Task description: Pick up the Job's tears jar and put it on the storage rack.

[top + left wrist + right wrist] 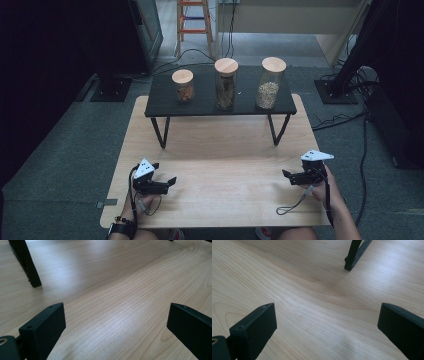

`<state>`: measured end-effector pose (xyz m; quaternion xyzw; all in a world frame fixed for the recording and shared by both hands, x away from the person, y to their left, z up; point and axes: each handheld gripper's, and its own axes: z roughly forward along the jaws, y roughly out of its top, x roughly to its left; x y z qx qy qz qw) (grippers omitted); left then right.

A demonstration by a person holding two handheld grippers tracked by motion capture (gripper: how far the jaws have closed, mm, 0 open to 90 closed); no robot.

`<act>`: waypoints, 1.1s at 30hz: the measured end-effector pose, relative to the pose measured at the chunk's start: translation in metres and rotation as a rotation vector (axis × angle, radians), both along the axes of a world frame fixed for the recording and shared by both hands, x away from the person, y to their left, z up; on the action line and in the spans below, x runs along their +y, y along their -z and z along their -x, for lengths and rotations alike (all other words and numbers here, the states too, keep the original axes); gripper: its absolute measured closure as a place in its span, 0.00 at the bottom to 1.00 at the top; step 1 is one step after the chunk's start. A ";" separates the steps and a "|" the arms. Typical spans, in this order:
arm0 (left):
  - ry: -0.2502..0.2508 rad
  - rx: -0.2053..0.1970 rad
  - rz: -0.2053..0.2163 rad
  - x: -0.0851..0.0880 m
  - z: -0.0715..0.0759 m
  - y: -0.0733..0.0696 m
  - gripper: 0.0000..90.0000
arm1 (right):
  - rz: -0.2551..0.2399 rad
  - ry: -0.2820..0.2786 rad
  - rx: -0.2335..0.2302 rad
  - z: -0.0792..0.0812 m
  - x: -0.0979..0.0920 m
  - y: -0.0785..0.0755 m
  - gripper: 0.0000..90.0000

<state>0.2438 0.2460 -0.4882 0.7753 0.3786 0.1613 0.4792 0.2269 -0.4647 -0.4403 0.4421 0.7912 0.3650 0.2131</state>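
Two pairs of tongs are seen low in the high view, each held in a hand above the pale wooden tabletop (215, 165). The left tongs (170, 183) lie at the lower left of the frame, the right tongs (287, 174) at the lower right, well apart and pointed toward each other. In the left gripper view the two black jaws stand wide with bare wood between them, and nothing is held. In the right gripper view the jaws are likewise spread wide over bare wood, with nothing gripped.

A black shelf (165, 100) on thin legs is set across the far part of the tabletop, in the upper middle of the high view. Three glass jars with wooden lids are lined up on it: a short jar (183, 86) at the left, a tall jar (225, 84) in the middle, and a grain-filled jar (269, 83) at the right. All three stand upright and apart, far from both tongs.
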 end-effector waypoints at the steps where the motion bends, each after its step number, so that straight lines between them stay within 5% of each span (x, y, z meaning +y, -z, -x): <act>1: 0.000 0.000 0.000 0.000 0.000 0.000 0.02 | -0.004 0.004 0.004 0.000 -0.001 0.001 0.02; 33: -0.009 0.001 -0.010 -0.003 0.001 -0.001 0.02 | -0.074 0.030 -0.014 0.018 -0.010 0.035 0.00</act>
